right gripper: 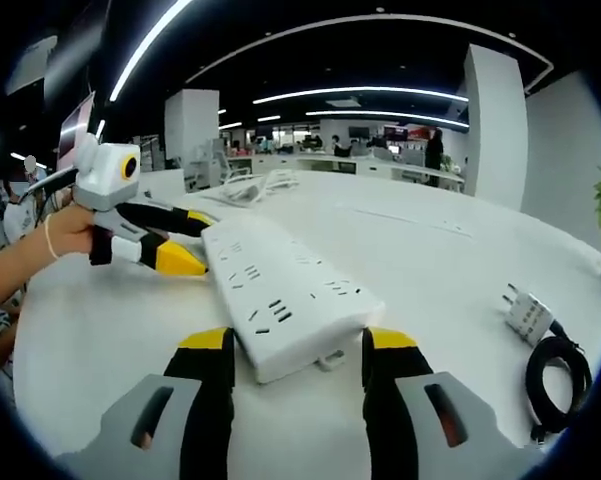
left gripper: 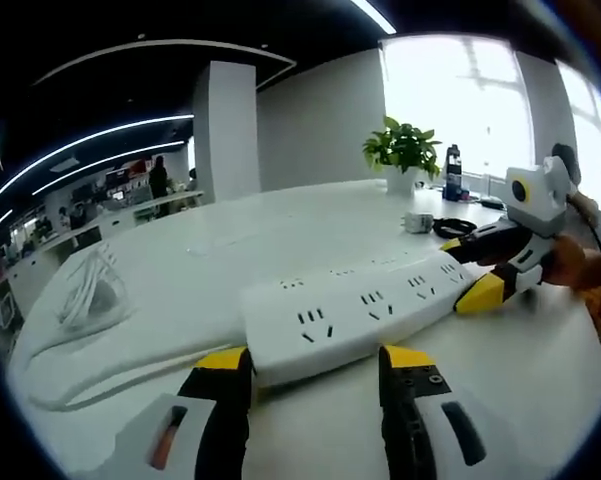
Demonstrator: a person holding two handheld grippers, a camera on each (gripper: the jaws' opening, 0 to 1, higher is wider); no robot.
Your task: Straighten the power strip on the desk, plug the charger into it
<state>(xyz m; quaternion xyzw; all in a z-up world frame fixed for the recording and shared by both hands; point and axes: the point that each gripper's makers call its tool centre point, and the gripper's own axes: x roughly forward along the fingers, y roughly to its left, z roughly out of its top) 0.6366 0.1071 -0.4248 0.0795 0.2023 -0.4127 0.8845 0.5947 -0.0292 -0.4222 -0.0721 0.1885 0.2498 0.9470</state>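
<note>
Two claws bracket the strip, one at each end, which suits a job of turning it square on the table; in the left gripper view, going from the left, a coiled white cable lies heaped near the table's edge, trailing back toward the strip and probably its own lead; next comes the left claw, jaws spread to either side of the near end of the strip without squeezing it, placed so as to steady or pivot that end; at the far end the right claw has its yellow-tipped jaws parted about the other end; behind it sit the charger and its black coiled cord, well apart from the strip and not yet picked up; a plant and a bottle stand by the window. In the right gripper view the left claw shows at the strip's far end, the right claw stands spread around the near end, and the charger waits on the table to the right; plugging in looks to be still ahead.
</note>
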